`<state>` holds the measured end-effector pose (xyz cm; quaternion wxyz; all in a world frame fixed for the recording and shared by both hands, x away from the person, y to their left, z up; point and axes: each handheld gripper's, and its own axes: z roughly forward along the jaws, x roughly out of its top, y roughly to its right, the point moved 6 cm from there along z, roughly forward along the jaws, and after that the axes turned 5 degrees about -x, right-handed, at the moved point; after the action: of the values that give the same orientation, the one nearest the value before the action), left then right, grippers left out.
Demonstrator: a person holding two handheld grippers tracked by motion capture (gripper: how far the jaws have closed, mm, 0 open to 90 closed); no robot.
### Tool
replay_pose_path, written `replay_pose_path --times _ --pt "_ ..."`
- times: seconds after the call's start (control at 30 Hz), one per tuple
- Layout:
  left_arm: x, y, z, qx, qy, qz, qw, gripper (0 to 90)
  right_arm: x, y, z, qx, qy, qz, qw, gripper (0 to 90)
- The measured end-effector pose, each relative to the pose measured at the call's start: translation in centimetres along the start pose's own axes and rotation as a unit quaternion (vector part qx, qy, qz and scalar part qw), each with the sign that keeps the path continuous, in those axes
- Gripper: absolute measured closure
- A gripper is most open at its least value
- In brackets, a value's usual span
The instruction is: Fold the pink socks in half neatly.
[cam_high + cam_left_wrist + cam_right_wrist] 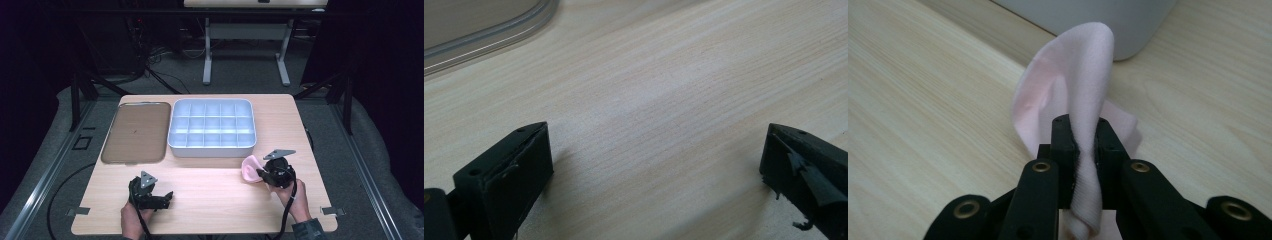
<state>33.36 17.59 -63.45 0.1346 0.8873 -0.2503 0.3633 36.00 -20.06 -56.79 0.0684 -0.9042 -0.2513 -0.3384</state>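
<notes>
A: Start with the big things. What's on the pale wooden table [210, 200]?

B: At the far side, a white plastic organiser box with a grid of small compartments [212, 127], and just left of it a flat brown rounded-corner tray [135, 132]. Nearer the person, a gripper in each hand.

A: And the work in hand?

B: A small soft pink cloth [1073, 75]. It sits near the box's front right corner, at the tip of the right gripper [1083, 137], whose jaws are pinched together on a fold of it. In the right gripper view the fabric stands up from between the jaws in a tall loop, with the rest drooping toward the table.

A: So which way does it lie from the claw?

B: Straight ahead and upward, its long axis running roughly along the jaws, pointing at the box wall beyond. The box is just past it, up and to the left in the high view.

A: The other hand?

B: The left gripper [150, 192] rests well apart, near the front left, jaws wide apart over bare wood. The right is plainly the nearer one.
</notes>
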Motion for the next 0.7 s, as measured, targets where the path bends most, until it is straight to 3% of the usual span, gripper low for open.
replay_pose_path --times 0.47,0.7 --pt "0.0 0.0 0.0 0.000 0.000 0.000 1.0000 0.2 3.2 -2.3 -5.1 0.004 0.043 -0.022 0.9988 82.5" --pt "0.0 0.0 0.0 0.000 0.000 0.000 1.0000 0.2 3.9 -5.7 -6.3 0.026 0.049 -0.043 0.9975 82.2"
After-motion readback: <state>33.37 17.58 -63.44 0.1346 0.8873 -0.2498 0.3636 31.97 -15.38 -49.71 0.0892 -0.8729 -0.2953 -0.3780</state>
